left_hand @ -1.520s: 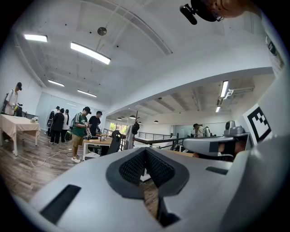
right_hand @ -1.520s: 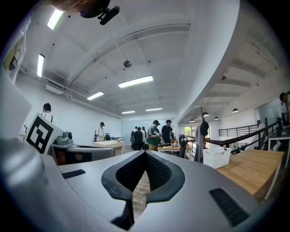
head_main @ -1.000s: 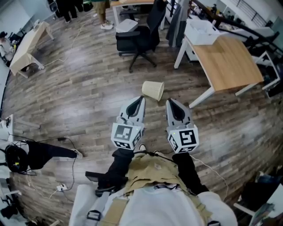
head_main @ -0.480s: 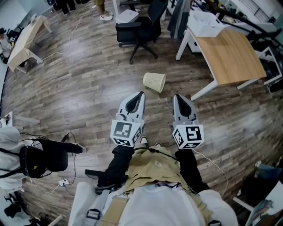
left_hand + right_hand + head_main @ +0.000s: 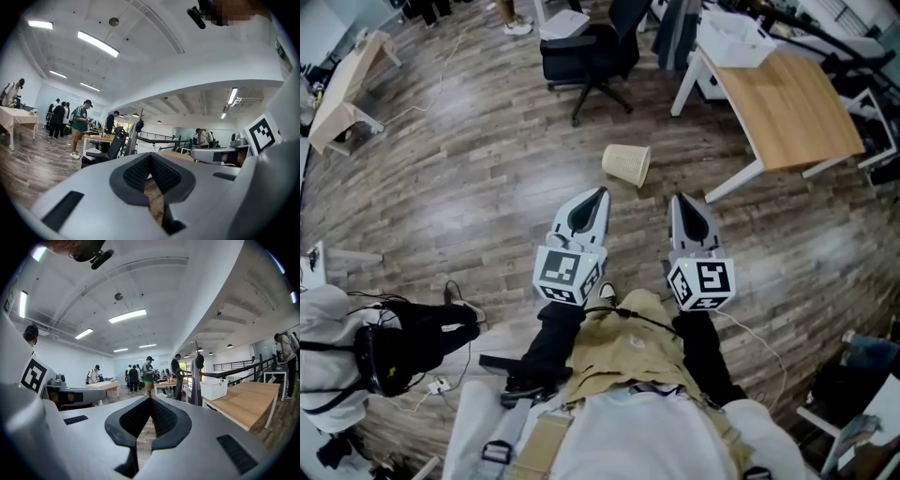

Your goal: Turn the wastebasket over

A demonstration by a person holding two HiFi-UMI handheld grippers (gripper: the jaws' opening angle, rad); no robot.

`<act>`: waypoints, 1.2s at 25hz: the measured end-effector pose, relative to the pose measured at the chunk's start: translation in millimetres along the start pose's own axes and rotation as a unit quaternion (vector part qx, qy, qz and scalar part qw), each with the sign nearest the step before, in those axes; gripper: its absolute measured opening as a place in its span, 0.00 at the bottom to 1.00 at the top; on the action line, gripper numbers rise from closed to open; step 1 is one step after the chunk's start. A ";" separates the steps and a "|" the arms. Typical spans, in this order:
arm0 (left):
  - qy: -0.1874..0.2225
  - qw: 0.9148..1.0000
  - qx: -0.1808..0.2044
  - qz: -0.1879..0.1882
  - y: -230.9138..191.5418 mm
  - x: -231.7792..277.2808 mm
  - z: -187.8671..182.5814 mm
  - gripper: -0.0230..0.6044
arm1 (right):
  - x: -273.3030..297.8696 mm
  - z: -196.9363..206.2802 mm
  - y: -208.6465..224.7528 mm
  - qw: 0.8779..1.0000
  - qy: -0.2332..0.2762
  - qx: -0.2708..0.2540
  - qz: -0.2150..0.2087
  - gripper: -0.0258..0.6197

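Wastebasket lies tipped on its side on the wood floor, well ahead of my left tool and right tool, both pinched closed on nothing.

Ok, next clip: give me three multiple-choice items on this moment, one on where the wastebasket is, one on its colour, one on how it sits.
1. Where is the wastebasket?
A. on the floor, ahead of the left gripper and right gripper
B. held up in the right gripper
C. on a shelf

2. What colour is it?
A. black
B. red
C. cream

3. How does it sit?
A. upright
B. on its side
C. upside down, mouth on the floor

Answers:
1 A: the head view shows it on the planks beyond both gripper tips.
2 C: its wall is pale cream.
3 B: its wall rests on the floor and its mouth faces sideways.
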State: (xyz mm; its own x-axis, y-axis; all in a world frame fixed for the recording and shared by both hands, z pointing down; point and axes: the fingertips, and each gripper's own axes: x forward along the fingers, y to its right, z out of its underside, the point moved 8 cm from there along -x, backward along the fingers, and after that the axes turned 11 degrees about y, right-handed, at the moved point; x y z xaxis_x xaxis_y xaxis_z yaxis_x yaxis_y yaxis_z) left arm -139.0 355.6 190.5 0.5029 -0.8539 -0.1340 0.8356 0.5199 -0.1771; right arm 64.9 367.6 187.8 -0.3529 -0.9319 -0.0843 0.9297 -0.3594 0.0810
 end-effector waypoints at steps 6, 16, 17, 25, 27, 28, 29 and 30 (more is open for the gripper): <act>0.008 1.000 -0.004 -0.008 -7.0 -3.4 4.3 0.04 | 1.6 9.2 -3.6 1.000 -0.008 -0.004 -0.003 0.07; -0.007 1.000 -0.018 -0.024 -32.0 23.2 10.4 0.04 | 36.5 21.4 10.5 1.000 -0.029 0.008 -0.003 0.07; -0.006 0.999 -0.017 -0.028 -35.0 27.9 10.7 0.04 | 42.6 22.9 14.5 1.000 -0.029 0.009 -0.005 0.07; -0.014 0.999 -0.009 -0.047 -63.2 87.4 19.4 0.04 | 108.0 33.3 52.3 0.999 -0.028 0.025 -0.014 0.07; -0.019 0.999 -0.009 -0.049 -68.6 110.0 23.8 0.04 | 124.9 39.5 68.3 0.999 -0.036 0.033 -0.012 0.07; -0.021 0.999 -0.010 -0.049 -71.2 121.4 25.7 0.04 | 132.7 42.1 76.4 0.998 -0.040 0.036 -0.011 0.07; -0.024 0.998 -0.011 -0.049 -74.1 132.9 27.0 0.04 | 140.6 43.6 84.3 0.998 -0.043 0.039 -0.009 0.07; -0.027 0.998 -0.011 -0.049 -77.0 144.4 27.9 0.04 | 148.7 44.3 91.9 0.998 -0.046 0.041 -0.008 0.07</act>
State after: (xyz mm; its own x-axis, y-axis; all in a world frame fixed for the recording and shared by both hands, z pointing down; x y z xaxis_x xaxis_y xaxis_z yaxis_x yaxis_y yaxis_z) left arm -124.6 191.6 212.0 0.4298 -0.9008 -0.0625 0.8769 0.4329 -0.2090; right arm 93.1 193.8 226.7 -0.3789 -0.9254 0.0042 0.9135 -0.3733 0.1620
